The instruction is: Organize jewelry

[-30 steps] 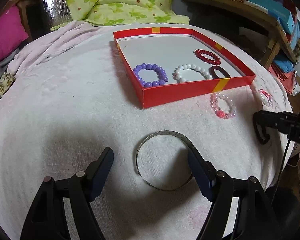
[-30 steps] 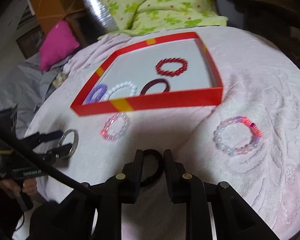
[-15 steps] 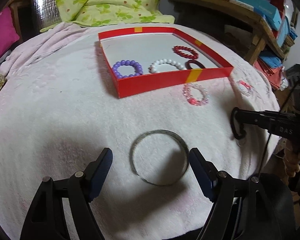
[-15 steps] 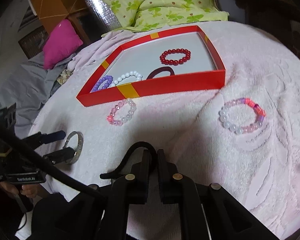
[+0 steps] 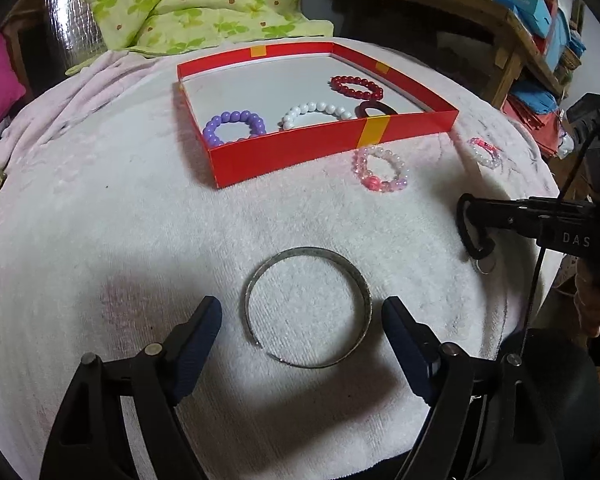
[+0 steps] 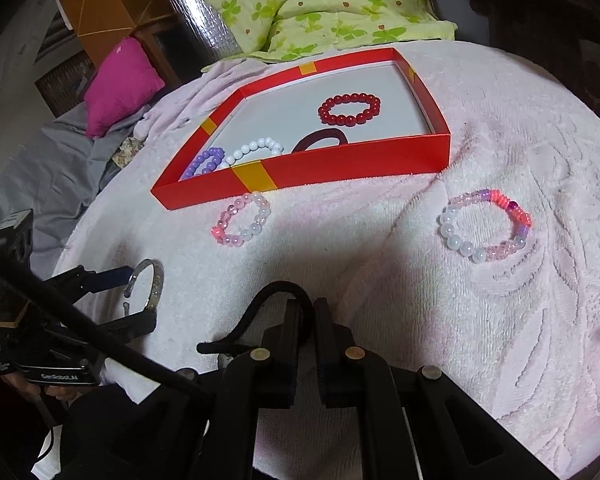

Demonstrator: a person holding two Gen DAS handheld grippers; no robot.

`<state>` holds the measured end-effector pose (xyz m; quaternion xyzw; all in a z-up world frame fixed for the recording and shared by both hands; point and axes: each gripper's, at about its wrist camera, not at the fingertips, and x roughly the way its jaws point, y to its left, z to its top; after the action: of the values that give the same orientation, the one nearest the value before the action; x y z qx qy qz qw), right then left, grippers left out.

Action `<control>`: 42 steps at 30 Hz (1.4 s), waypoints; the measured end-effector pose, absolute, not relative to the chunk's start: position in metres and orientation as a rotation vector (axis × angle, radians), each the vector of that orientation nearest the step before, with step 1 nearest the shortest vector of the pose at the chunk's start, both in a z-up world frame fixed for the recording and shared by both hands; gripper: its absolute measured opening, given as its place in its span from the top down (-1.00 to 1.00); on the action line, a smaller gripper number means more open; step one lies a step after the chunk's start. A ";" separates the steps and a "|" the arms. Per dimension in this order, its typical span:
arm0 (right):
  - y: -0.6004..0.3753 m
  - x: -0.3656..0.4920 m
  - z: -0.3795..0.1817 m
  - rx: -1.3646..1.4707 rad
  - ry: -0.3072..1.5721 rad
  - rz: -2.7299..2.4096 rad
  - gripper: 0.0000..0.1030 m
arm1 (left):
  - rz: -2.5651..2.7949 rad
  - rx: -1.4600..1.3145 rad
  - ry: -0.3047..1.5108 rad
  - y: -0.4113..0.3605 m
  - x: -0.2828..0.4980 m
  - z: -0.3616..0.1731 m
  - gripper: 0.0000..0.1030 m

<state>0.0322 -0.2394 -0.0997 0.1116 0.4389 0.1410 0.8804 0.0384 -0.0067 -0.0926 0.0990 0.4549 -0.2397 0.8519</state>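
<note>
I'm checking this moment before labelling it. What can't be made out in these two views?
- Dark brown ring, both views: near part hidden by the red box front wall.
- Purple bracelet, right wrist view: mostly behind that wall.
- Black hair tie, right wrist view: the right gripper covers the pinched part.
- Silver bangle, right wrist view: edge-on, shape unclear.

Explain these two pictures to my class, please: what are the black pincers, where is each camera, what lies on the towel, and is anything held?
A person carries a hand-held gripper in each hand, each with a camera looking along its fingers. The left hand-held gripper is opening around a silver bangle without pressing it. The right hand-held gripper is shut on a black hair tie. On the pink towel sits a red tray holding purple, white and red bead bracelets and a dark hair band. Two pink bead bracelets lie outside it.
</note>
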 end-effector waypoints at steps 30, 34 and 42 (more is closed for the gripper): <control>-0.236 0.056 -0.027 0.225 0.723 0.290 0.86 | -0.491 0.235 0.802 -0.033 0.081 -0.017 -0.23; -0.240 0.082 -0.015 0.239 0.706 0.276 0.86 | -0.468 0.248 0.782 -0.042 0.102 -0.005 -0.23; -0.263 0.071 -0.030 0.234 0.754 0.307 0.84 | -0.456 0.238 0.791 -0.034 0.088 -0.012 -0.23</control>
<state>0.0709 -0.2632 -0.0299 0.1133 0.3657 0.1490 0.9117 0.0883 -0.0343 -0.0117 0.1144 0.3811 -0.2199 0.8907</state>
